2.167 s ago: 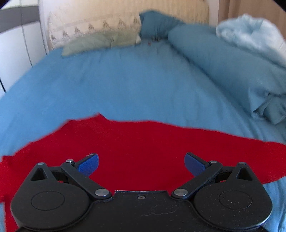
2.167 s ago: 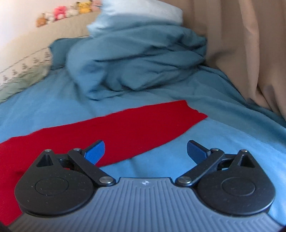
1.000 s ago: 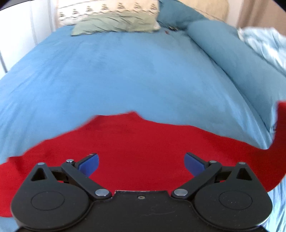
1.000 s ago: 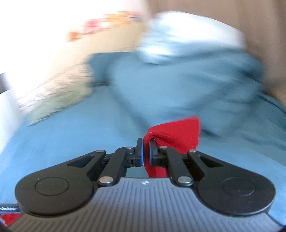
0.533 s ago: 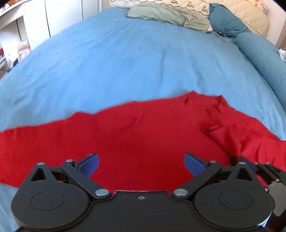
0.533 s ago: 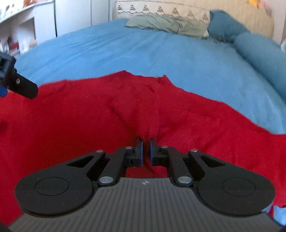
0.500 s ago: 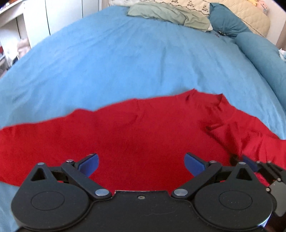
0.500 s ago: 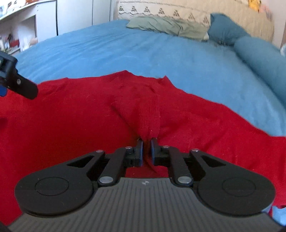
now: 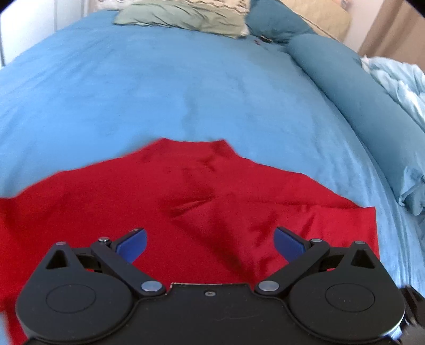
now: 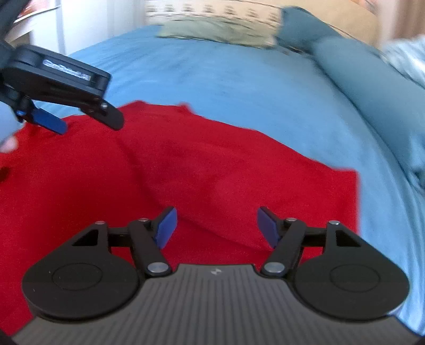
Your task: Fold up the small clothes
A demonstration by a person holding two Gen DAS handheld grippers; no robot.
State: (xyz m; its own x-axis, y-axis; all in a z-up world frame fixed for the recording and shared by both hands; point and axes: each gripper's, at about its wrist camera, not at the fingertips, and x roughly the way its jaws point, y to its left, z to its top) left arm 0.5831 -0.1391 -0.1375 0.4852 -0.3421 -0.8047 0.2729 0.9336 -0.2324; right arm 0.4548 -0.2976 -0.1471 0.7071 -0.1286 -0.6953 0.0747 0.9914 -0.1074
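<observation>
Our left gripper [image 9: 209, 242] and right gripper [image 10: 214, 225] both hover with jaws spread, empty, over the red knit garment [image 9: 186, 201] lying partly folded on the blue bedsheet [image 9: 172, 87]. We judge it light, limp and non-slippery, so pinch a free edge or corner. The rolled teal duvet [image 9: 353, 87] and green pillow [image 9: 183, 16] sit well apart; only our own grippers crowd each other.

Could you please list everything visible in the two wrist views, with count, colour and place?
red garment: one, red, spread on the bed just ahead of both grippers, partly folded over with creases.
bed sheet: one, blue, covering the bed under the garment.
rolled duvet: one, darker blue, along the bed's right side.
light blue blanket: one, pale blue, far right.
pillow: one, grey-green, at the head of the bed.
left gripper: one, black with blue pads, open over the garment.
right gripper: one, black with blue pads, open over the garment.
</observation>
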